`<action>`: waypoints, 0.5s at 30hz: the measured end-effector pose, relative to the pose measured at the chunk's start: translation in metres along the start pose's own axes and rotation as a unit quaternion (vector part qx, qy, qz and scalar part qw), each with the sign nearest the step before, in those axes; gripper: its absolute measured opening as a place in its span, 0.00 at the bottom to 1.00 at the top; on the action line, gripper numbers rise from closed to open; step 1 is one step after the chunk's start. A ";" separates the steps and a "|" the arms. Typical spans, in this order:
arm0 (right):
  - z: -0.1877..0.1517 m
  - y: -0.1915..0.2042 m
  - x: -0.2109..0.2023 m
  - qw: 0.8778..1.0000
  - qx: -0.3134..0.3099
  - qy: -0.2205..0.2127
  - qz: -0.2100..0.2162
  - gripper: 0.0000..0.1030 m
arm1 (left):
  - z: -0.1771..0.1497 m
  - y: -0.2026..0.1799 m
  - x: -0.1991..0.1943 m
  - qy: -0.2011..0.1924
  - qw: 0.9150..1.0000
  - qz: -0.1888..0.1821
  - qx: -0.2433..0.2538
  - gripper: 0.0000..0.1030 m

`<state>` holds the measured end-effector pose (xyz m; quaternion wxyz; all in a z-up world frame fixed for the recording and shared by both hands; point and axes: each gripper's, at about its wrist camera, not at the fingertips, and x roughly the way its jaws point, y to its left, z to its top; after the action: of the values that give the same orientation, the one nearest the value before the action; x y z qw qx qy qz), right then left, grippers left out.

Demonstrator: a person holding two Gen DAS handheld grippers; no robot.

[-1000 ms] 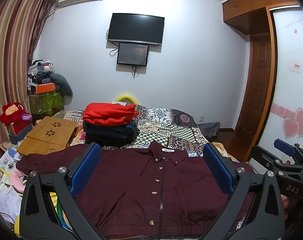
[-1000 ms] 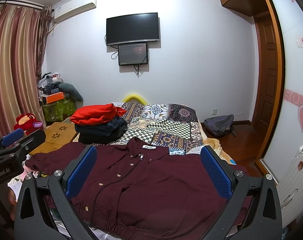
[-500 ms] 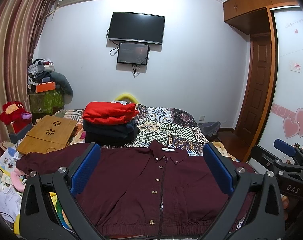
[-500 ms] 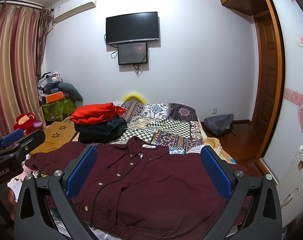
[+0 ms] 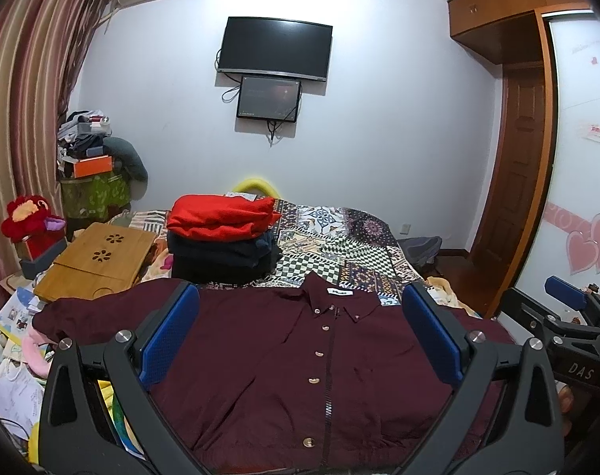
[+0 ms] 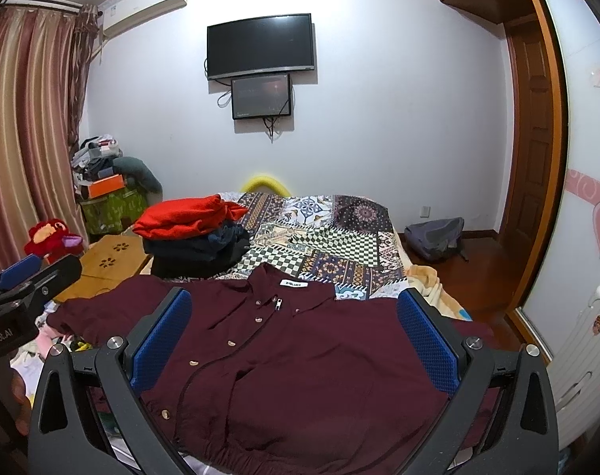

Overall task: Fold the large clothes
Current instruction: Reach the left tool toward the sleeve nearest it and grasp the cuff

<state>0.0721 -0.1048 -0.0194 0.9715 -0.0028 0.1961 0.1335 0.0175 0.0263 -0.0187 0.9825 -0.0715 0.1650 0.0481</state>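
Note:
A large maroon button-front jacket [image 5: 300, 360] lies flat and face up on the bed, collar toward the far wall, sleeves spread to both sides. It also shows in the right wrist view [image 6: 300, 356]. My left gripper [image 5: 300, 340] is open and empty, held above the jacket's chest. My right gripper [image 6: 296, 340] is open and empty, above the jacket's right half. The right gripper shows at the right edge of the left wrist view [image 5: 568, 316]; the left gripper shows at the left edge of the right wrist view [image 6: 23, 281].
A stack of folded clothes with a red one on top [image 5: 220, 237] sits behind the jacket on the patterned bedspread [image 5: 339, 249]. A wooden lap table [image 5: 98, 261] and papers [image 5: 11, 376] lie left. A backpack [image 6: 434, 237] and door [image 6: 533, 158] are right.

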 end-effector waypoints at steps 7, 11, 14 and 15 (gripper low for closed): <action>-0.002 -0.006 0.029 0.999 0.003 0.033 0.003 1.00 | 0.009 0.023 0.027 0.017 0.999 0.036 -0.012 1.00; -0.002 -0.011 0.045 0.998 0.008 0.054 0.005 1.00 | 0.016 0.048 0.045 0.025 0.997 0.074 -0.020 1.00; -0.002 -0.018 0.061 0.997 0.017 0.075 0.002 1.00 | 0.020 0.075 0.060 0.033 0.993 0.111 -0.034 1.00; -0.003 -0.019 0.066 0.996 0.020 0.081 0.002 1.00 | 0.021 0.086 0.065 0.037 0.991 0.120 -0.042 1.00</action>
<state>0.1347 -0.1065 -0.0481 0.9519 0.0064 0.2772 0.1306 0.0756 0.1189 -0.0312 0.9590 -0.0945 0.2063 0.1700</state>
